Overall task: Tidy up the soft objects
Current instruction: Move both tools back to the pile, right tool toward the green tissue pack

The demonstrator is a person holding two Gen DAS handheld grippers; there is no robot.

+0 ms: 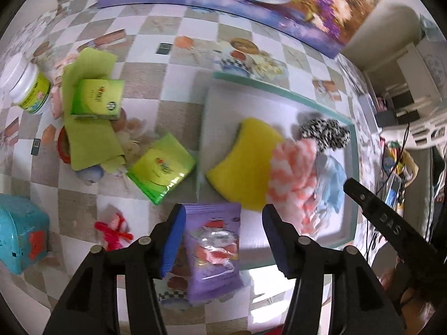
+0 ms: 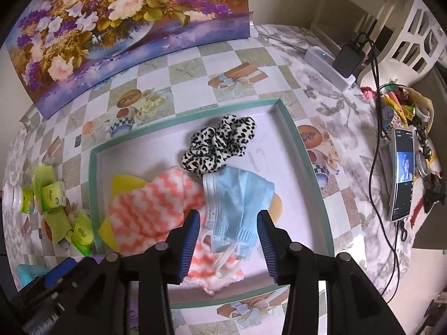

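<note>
A white tray with a teal rim [image 1: 279,86] [image 2: 181,117] holds a yellow sponge [image 1: 240,162] [image 2: 123,181], a pink-and-white fluffy cloth [image 1: 290,173] [image 2: 151,209], a leopard-print scrunchie [image 1: 324,134] [image 2: 220,145] and a blue face mask [image 1: 332,178] [image 2: 237,198]. My left gripper [image 1: 223,240] is open over a purple tissue pack [image 1: 215,245] that lies across the tray's near rim; a gap shows at the right pad. My right gripper [image 2: 229,243] is open, with the mask lying between its fingers on the pink cloth.
Left of the tray lie green tissue packs [image 1: 162,167], a green box [image 1: 97,99], a white-lidded jar [image 1: 25,86], a red clip [image 1: 114,229] and a teal object [image 1: 19,237]. A flower painting [image 2: 125,14] stands behind. A phone [image 2: 402,173] and cables lie at the right.
</note>
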